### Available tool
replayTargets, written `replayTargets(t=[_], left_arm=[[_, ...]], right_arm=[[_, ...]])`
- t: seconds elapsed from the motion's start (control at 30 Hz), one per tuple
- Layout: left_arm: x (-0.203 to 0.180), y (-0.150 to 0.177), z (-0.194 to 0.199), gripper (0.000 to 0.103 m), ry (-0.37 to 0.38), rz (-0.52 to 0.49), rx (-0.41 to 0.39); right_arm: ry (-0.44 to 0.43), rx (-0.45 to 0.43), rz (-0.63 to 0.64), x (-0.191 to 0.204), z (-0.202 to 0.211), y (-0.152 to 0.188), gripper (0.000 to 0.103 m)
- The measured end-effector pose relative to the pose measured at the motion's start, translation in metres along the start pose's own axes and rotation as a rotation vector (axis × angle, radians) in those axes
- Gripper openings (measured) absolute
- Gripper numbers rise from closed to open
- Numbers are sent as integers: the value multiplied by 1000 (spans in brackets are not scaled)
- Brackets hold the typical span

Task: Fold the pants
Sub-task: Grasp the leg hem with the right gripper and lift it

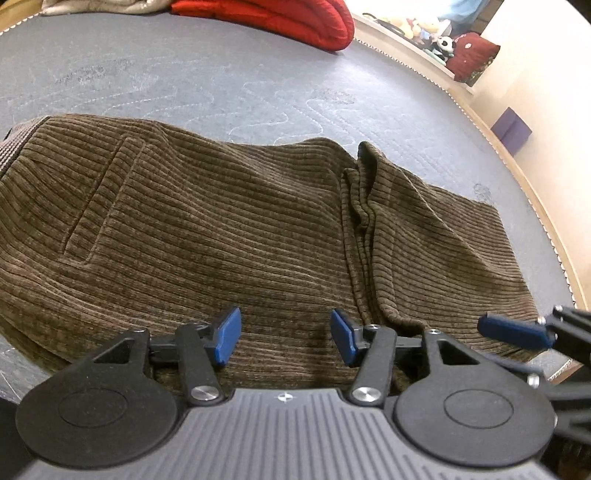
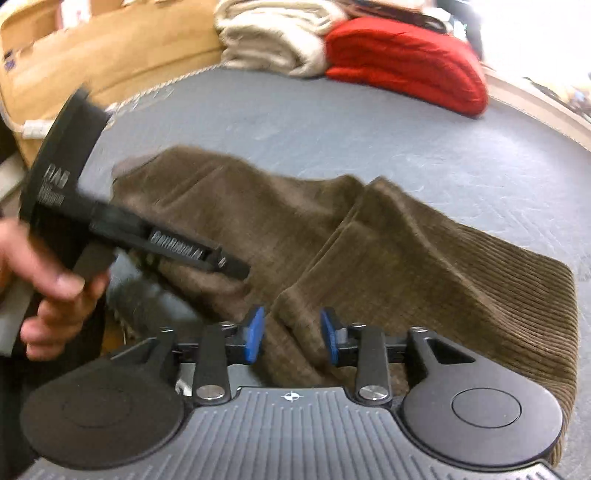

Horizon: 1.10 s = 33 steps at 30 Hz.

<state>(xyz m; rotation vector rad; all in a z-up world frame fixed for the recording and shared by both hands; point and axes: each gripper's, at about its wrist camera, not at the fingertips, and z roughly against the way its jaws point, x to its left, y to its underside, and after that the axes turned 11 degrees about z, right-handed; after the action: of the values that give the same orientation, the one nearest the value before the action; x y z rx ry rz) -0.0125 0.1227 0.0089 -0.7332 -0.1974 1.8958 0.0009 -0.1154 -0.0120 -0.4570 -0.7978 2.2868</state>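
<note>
Brown corduroy pants [image 1: 221,229] lie folded on a grey mattress [image 1: 221,85], waistband at the left, leg hems lapped over the middle. My left gripper [image 1: 286,338] is open just above the near edge of the pants, nothing between its blue pads. My right gripper [image 2: 291,338] is open with a fold of the pants [image 2: 369,258] lying between its pads, not clamped. The right gripper's blue fingertip [image 1: 513,332] shows at the right edge of the left wrist view. The left gripper's body [image 2: 147,240], held by a hand, shows blurred in the right wrist view.
A folded red blanket [image 1: 280,18] and a cream blanket [image 2: 273,33] lie at the mattress's far edge. A wooden bed frame [image 1: 524,177] runs along the right side. A tan headboard or sofa [image 2: 110,51] stands at far left. A shelf with toys [image 1: 424,33] is beyond.
</note>
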Motion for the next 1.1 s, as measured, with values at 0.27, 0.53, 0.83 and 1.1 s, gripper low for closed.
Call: replayTargets(t=[0.27, 0.53, 0.83, 1.1], left_arm=[[-3, 6, -5, 59, -16, -29, -4], [-2, 4, -8, 60, -10, -12, 2], [-2, 4, -8, 62, -7, -19, 4], [-1, 3, -9, 62, -8, -12, 4]], right_arm=[[18, 82, 89, 10, -54, 6, 39], [-1, -65, 182, 17, -11, -3, 12], [0, 40, 321, 49, -38, 15, 56], [27, 75, 413, 56, -53, 17, 39]])
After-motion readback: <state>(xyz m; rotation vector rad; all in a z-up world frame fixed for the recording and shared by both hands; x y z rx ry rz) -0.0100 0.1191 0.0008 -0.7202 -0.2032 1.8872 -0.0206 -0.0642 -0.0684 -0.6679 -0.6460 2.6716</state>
